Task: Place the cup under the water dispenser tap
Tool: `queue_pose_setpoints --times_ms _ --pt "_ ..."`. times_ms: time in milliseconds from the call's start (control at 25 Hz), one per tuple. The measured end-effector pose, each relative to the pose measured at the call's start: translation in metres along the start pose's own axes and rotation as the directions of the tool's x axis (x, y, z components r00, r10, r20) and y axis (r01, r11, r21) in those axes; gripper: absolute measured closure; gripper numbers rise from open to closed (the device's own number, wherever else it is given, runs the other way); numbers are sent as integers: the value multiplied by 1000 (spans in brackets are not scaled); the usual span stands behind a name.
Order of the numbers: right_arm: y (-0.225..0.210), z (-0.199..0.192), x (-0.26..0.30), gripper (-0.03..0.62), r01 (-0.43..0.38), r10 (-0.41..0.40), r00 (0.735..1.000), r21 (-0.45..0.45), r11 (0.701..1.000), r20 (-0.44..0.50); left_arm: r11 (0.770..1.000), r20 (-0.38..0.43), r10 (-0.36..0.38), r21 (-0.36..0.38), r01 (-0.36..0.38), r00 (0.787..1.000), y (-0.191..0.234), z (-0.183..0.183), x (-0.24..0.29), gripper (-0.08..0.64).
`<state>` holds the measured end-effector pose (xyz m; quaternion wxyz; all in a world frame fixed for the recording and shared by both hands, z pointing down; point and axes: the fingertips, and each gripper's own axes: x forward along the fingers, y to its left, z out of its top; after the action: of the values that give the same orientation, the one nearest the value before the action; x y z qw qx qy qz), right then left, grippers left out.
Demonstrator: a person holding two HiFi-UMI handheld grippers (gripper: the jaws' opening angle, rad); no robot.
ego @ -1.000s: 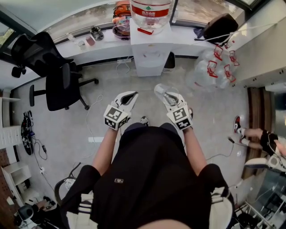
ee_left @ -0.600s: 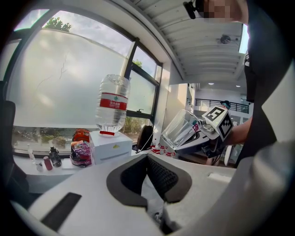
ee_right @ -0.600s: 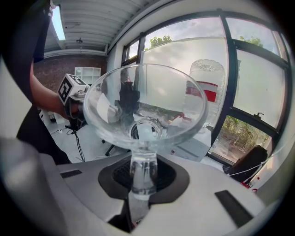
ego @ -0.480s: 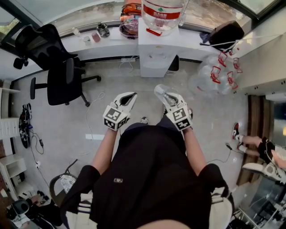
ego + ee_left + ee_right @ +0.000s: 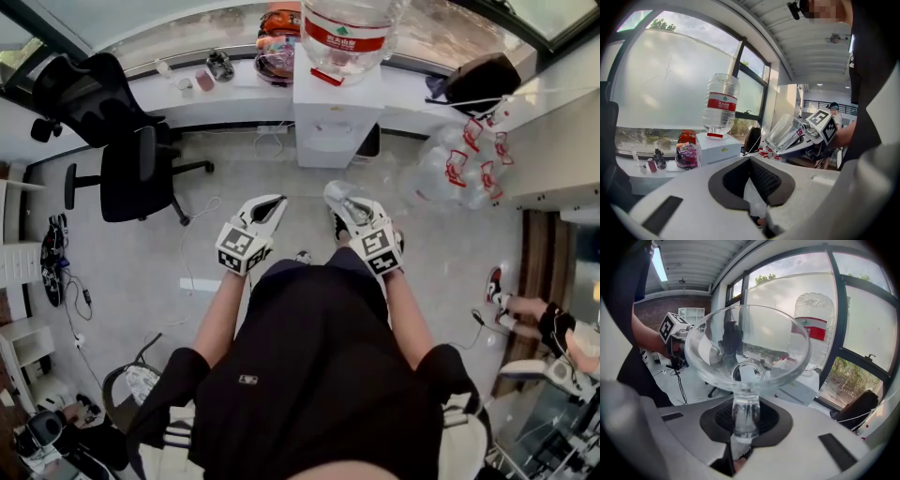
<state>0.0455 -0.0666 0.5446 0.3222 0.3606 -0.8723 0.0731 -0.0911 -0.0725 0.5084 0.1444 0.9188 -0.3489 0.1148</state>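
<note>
One clear glass cup (image 5: pixel 746 357) sits in my right hand-held gripper (image 5: pixel 743 420), pinched low down by its thick base, with the wide mouth free beyond the jaws. I judge it stiff, smooth and slippery, light while empty, and likely to break if it drops to the floor (image 5: pixel 450 248). The low hold seems right to me, since it leaves the rim clear for the tap.

In the left gripper view its long axis runs from lower right to upper left, with the mouth tilted up and away from me. In the head view it hangs mid-frame, well apart from the water dispenser (image 5: pixel 330 122) at top centre, whose tap I cannot make out. My left hand-held gripper (image 5: pixel 757 190) carries nothing, its jaws a little apart.
</note>
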Motion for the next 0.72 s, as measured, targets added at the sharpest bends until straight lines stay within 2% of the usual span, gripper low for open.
queue_pose_setpoints --times_ms 360,720 --pt "-38 1 46 550 -68 68 997 10 998 -28 999 -38 33 -29 -34 999 35 9 34 560" --pt "-81 -27 100 549 -136 136 986 8 991 -99 996 -91 55 -68 -61 994 60 5 77 560"
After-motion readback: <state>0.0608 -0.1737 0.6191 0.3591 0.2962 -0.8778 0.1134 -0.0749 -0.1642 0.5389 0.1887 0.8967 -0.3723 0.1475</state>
